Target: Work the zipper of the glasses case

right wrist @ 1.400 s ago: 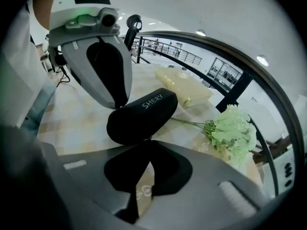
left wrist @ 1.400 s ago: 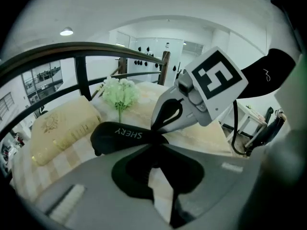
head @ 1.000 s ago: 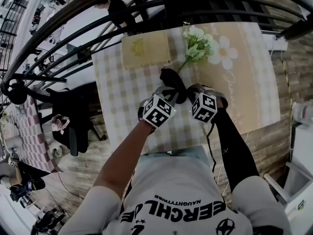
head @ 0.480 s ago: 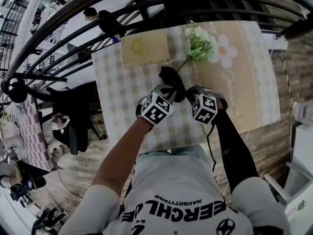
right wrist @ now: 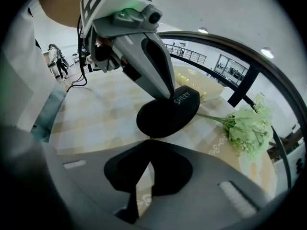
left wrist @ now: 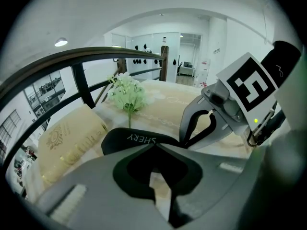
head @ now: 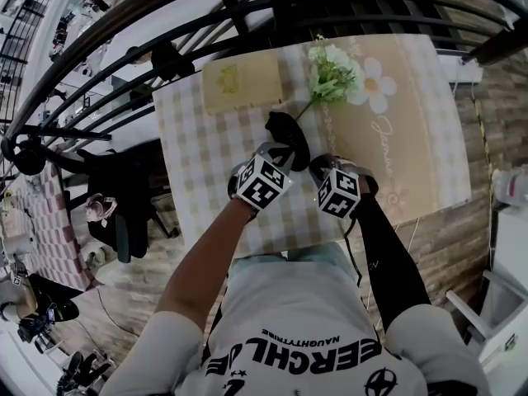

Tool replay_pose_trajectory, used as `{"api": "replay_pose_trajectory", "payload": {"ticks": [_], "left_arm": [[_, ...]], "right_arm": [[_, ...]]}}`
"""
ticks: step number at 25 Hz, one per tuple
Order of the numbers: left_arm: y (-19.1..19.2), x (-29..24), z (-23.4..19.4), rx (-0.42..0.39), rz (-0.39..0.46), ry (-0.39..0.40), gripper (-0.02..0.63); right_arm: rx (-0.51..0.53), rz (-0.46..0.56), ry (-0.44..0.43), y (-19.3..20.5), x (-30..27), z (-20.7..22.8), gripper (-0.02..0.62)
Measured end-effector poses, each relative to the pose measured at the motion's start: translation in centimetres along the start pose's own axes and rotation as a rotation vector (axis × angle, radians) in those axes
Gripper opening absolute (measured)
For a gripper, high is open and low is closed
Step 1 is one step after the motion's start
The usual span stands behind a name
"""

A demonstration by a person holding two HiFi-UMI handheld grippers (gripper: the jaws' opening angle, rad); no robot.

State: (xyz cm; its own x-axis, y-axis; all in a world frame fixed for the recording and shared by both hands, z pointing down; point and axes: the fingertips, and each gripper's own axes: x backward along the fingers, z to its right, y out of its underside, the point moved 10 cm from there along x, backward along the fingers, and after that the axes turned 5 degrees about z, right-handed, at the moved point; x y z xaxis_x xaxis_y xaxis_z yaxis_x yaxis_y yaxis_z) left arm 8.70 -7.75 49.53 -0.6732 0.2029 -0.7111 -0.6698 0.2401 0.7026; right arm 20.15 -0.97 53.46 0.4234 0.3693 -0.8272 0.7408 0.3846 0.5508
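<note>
The black glasses case (head: 289, 130) lies on the checked tablecloth (head: 206, 163), with white lettering on its lid (right wrist: 184, 98). My left gripper (head: 279, 148) is shut on the case's edge; in the right gripper view its fingers (right wrist: 158, 66) pinch the top of the case. My right gripper (head: 318, 165) is shut at the case's near end, where a small zipper pull (right wrist: 150, 138) sits at the meeting jaw tips. In the left gripper view the case (left wrist: 132, 139) lies just beyond the closed jaws, and the right gripper (left wrist: 183, 142) touches its right end.
A bunch of pale green artificial flowers (head: 334, 77) lies behind the case, its stem reaching toward it. A beige box (head: 241, 82) sits at the table's far left. A black curved railing (head: 247, 11) runs behind the table. The table's front edge is by the person's body.
My right gripper has drawn back toward the person and slightly left along the case. The left gripper and case have barely shifted.
</note>
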Motion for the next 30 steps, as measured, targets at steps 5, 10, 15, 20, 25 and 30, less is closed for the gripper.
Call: {"api": "replay_pose_trajectory", "payload": {"ticks": [5, 10, 15, 20, 25, 30], "left_arm": [[0.0, -0.1, 0.1, -0.003, -0.001, -0.003, 0.002], [-0.1, 0.2, 0.1, -0.013, -0.006, -0.006, 0.003], [-0.5, 1.2, 0.3, -0.182, -0.061, 0.079, 0.074], [-1.2, 1.0, -0.6, -0.468, -0.135, 0.196, 0.224], [-1.7, -0.4, -0.2, -0.798, -0.212, 0.345, 0.294], [-2.2, -1.6, 0.7, -1.025, -0.261, 0.432, 0.333]], "right_arm": [[-0.04, -0.003, 0.014, -0.3, -0.3, -1.2, 0.031], [-0.078, 0.019, 0.035, -0.3, 0.2, -1.4, 0.029], [-0.012, 0.021, -0.022, -0.4, 0.9, -2.7, 0.029], [-0.018, 0.012, -0.037, 0.4, 0.9, -3.2, 0.031], [-0.006, 0.017, -0.048, 0.5, 0.8, -3.2, 0.031], [0.018, 0.008, -0.058, 0.9, 0.9, -3.0, 0.031]]}}
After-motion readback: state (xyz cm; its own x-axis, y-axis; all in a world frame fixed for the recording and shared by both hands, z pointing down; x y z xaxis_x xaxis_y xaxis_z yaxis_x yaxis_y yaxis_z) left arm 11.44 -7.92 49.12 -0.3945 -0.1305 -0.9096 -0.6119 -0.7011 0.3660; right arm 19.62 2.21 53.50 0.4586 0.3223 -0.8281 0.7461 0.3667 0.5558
